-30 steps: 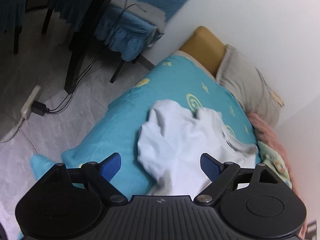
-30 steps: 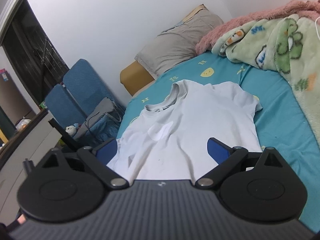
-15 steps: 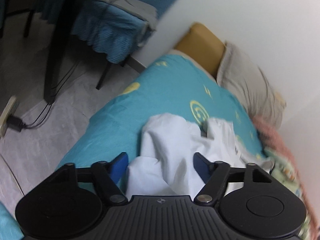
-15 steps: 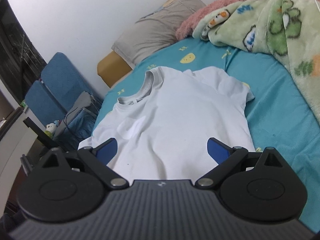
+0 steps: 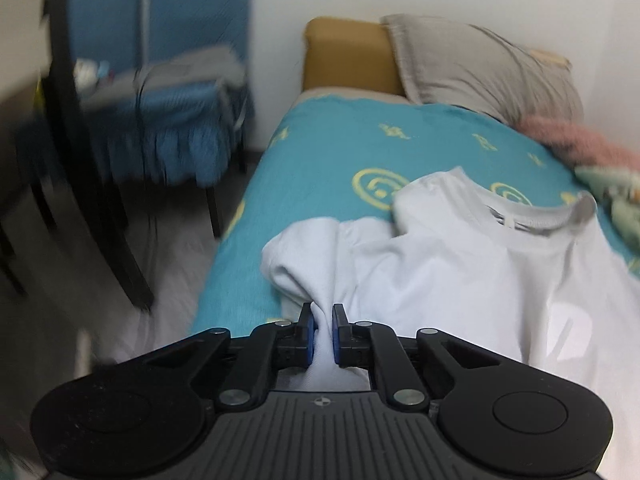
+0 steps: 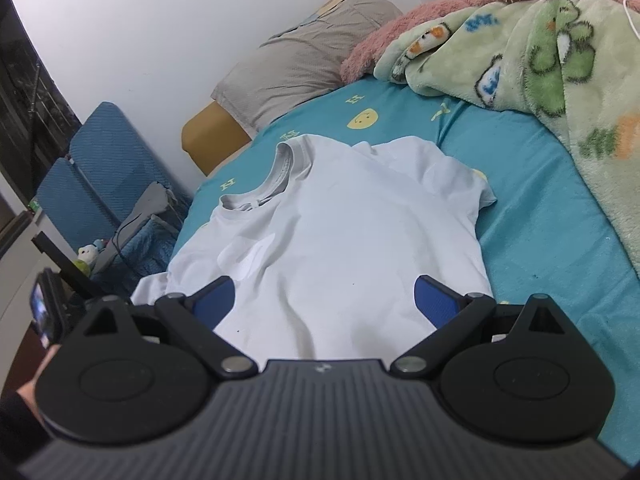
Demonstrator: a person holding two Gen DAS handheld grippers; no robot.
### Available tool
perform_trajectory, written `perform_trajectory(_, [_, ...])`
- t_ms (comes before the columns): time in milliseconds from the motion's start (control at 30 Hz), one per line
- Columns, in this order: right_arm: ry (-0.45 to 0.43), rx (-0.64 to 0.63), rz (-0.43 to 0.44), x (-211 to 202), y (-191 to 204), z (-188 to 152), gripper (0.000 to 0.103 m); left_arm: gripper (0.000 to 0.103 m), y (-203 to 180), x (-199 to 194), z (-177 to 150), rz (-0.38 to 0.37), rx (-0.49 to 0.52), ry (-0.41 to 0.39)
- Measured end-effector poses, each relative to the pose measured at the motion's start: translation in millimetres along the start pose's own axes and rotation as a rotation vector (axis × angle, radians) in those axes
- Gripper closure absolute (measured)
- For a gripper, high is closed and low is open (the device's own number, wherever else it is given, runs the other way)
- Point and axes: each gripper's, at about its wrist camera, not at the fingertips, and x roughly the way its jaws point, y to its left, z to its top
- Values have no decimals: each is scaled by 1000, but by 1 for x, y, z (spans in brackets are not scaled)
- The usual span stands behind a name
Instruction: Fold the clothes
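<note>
A white T-shirt [image 6: 340, 232] lies front up on the teal bed sheet [image 6: 532, 216], collar toward the pillow. In the left wrist view the T-shirt [image 5: 460, 272] is bunched at its left sleeve. My left gripper [image 5: 323, 330] is shut on that sleeve's fabric near the bed's left edge. My right gripper [image 6: 324, 304] is open and empty, low over the T-shirt's lower body, jaws wide apart. The left gripper's body also shows at the right wrist view's left edge [image 6: 48, 312].
A grey pillow [image 6: 308, 56] and a mustard headboard [image 5: 348, 56] are at the bed's head. A green and pink blanket [image 6: 540, 48] is heaped along the right side. A chair with blue cloth [image 5: 168, 120] and dark chair legs [image 5: 100, 200] stand on the floor left of the bed.
My left gripper dropped to the T-shirt's left sleeve and closed on it. My right gripper moved closer over the T-shirt's lower part and stayed open.
</note>
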Motion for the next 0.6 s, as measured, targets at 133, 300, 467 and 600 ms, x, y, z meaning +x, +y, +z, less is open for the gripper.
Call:
perform_trajectory(133, [-15, 7, -14, -5, -2, 2, 5, 94, -52, -22, 6, 55, 245, -69])
perform_trajectory(300, [-46, 32, -30, -15, -9, 6, 5, 95, -118, -41, 0, 3, 429, -111])
perform_trajectory(467, [-66, 52, -51, -20, -16, 9, 5, 93, -167, -43, -28, -113, 481, -87])
perform_trajectory(600, [-74, 68, -55, -22, -21, 11, 5, 75, -176, -47, -50, -281, 444, -65])
